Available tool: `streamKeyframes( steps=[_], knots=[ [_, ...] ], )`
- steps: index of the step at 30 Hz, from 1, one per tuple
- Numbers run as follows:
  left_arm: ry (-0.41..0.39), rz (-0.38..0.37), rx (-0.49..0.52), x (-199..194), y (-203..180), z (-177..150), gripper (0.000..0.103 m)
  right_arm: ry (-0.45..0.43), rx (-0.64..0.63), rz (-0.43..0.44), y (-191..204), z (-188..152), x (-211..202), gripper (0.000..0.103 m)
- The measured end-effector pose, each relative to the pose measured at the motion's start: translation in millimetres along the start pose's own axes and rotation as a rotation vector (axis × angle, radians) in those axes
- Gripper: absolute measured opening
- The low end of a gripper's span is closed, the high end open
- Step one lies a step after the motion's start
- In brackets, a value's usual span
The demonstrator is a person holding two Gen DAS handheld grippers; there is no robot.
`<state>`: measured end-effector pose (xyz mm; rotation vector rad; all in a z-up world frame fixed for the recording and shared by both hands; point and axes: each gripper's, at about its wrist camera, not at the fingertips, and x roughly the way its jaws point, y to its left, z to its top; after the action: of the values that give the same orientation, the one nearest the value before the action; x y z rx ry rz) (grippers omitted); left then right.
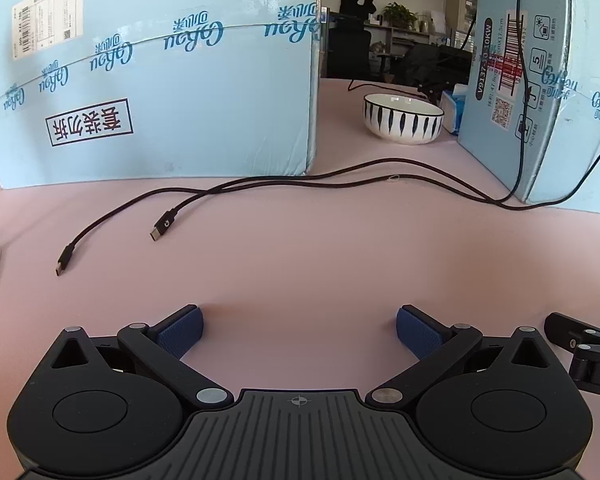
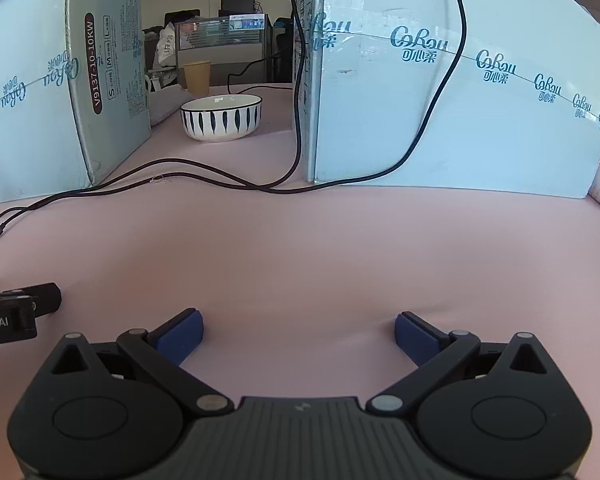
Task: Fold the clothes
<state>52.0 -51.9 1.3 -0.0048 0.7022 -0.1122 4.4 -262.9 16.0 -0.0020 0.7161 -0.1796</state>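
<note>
Pink cloth (image 1: 300, 248) covers the whole surface under both grippers and looks like the garment itself, though I can't be sure; soft, light and limp, it should be pinched at an edge or corner. Left gripper (image 1: 299, 330) and right gripper (image 2: 299, 330) rest on it, jaws spread, empty. Counted: two boxes (image 1: 160, 80), one bowl (image 1: 403, 118), two cable plugs (image 1: 161, 230).

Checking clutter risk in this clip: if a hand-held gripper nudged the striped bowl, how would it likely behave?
The bowl looks like glazed ceramic, so probably stiff, fairly heavy and breakable. It stands upright on a narrow foot on the pink cloth, so it would likely slide rather than tip.
</note>
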Motion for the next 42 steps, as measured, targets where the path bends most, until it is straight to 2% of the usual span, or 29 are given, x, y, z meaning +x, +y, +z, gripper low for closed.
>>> streamKeyframes(
  steps=[42],
  knots=[
    [-0.005, 0.009, 0.013, -4.2, -0.7, -1.6, 0.103, -0.001, 0.008, 0.008, -3.2, -0.6, -5.2, 0.103]
  ],
)
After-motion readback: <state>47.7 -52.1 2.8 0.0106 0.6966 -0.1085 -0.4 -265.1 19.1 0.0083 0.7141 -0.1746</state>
